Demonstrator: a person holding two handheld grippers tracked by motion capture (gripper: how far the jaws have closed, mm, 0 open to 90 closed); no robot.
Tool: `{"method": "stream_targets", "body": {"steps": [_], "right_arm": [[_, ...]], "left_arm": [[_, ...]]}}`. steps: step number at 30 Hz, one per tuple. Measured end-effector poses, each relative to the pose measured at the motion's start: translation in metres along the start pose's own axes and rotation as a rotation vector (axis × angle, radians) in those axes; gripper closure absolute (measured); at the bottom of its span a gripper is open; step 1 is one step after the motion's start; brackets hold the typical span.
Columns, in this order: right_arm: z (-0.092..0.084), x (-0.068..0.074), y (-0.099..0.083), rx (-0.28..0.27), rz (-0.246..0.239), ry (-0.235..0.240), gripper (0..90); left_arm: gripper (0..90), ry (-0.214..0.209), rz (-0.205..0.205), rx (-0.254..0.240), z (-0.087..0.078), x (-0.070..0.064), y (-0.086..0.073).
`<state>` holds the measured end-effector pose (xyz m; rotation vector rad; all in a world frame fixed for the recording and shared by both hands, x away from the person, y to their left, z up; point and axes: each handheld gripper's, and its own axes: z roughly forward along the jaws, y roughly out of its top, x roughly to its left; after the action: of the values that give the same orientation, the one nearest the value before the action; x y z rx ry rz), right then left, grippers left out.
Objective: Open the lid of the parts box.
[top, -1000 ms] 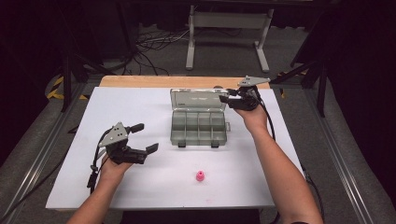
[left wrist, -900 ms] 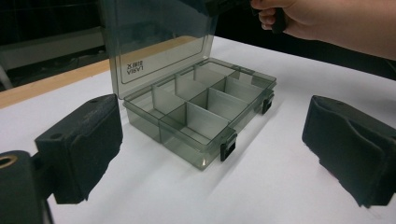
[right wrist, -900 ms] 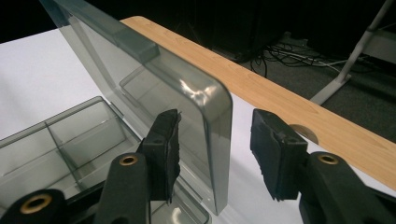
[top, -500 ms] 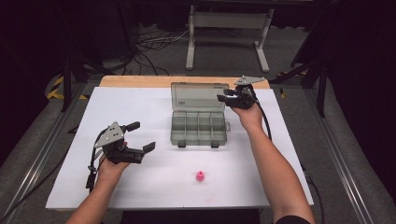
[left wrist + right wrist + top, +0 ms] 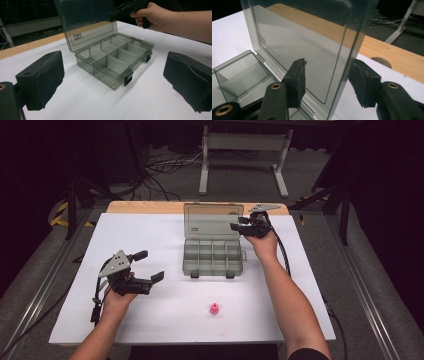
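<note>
Cables trail from the left gripper at the left of the white table in the high view, where a hand holds it low over the bare surface with its two black jaws spread wide and nothing between them. In the left gripper view those jaws stand far apart at either edge, and the clear grey organizer box sits on the table between and beyond them, well apart from both. Moving right in the high view, a small pink piece lies on the table near the front edge, well apart from the box and from both grippers. Behind it, about mid-table, is the organizer box, its divided compartments open to view and its lid raised upright at the far side. At the lid's right edge is the right gripper, held in the person's right hand, with its cable running back along the forearm. In the right gripper view the lid stands edge-on between the two black jaws, one on the inner face and one on the outer. The jaws have just been opening: a gap shows between the right pad and the lid's edge, and the left pad sits just beside the inner face, so the pads straddle the lid without pressing on it.
</note>
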<state>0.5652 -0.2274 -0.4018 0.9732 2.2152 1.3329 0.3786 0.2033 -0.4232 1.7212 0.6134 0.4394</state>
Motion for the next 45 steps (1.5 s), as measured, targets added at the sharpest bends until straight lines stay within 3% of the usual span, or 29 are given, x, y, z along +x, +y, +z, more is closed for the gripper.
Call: {"method": "stream_targets", "body": {"steps": [28,45], "right_arm": [[0.018,-0.011,-0.021,0.06,0.127,0.041,35.2],[0.025,-0.013,-0.029,0.095,0.169,0.061,30.2]], "left_arm": [[4.4,-0.012,-0.03,0.017,0.002,0.004,-0.005],[4.4,-0.005,-0.043,0.031,0.002,0.006,-0.008]]}}
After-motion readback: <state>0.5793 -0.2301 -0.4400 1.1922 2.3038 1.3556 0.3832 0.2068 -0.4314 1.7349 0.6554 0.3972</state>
